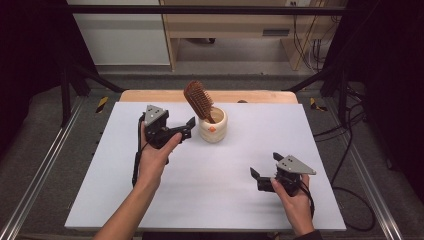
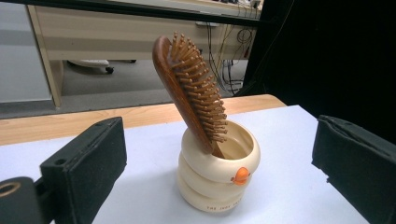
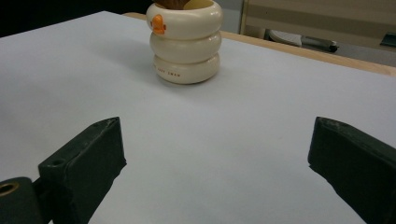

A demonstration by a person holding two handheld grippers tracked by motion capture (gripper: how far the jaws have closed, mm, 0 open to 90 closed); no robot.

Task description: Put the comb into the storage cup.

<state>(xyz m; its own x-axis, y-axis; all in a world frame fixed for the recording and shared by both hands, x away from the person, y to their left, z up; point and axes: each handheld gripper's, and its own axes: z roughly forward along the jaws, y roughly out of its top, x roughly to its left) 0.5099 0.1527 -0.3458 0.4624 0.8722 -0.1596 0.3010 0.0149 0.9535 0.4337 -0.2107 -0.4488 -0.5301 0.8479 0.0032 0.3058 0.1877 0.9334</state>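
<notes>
A cream ringed cup (image 1: pixel 213 128) with a small orange mark stands on the white table top (image 1: pixel 210 185), toward the back middle. A brown wooden hairbrush (image 1: pixel 198 100) stands handle-down in it, its bristled head leaning up and to the left. My left gripper (image 1: pixel 188 128) is open just left of the cup, holding nothing. In the left gripper view the cup (image 2: pixel 218 172) and the hairbrush (image 2: pixel 190 88) sit ahead, between the black pads (image 2: pixel 91 156). My right gripper (image 1: pixel 265 165) is open over the table's front right. Its pads (image 3: pixel 86 156) are apart, with the cup (image 3: pixel 186 42) well ahead.
A wooden strip (image 1: pixel 150 95) runs along the table's back edge. Black frame bars (image 1: pixel 80 75) stand at both back corners, and cables (image 1: pixel 350 150) lie on the floor to the right. A wooden desk (image 1: pixel 225 30) stands beyond the table.
</notes>
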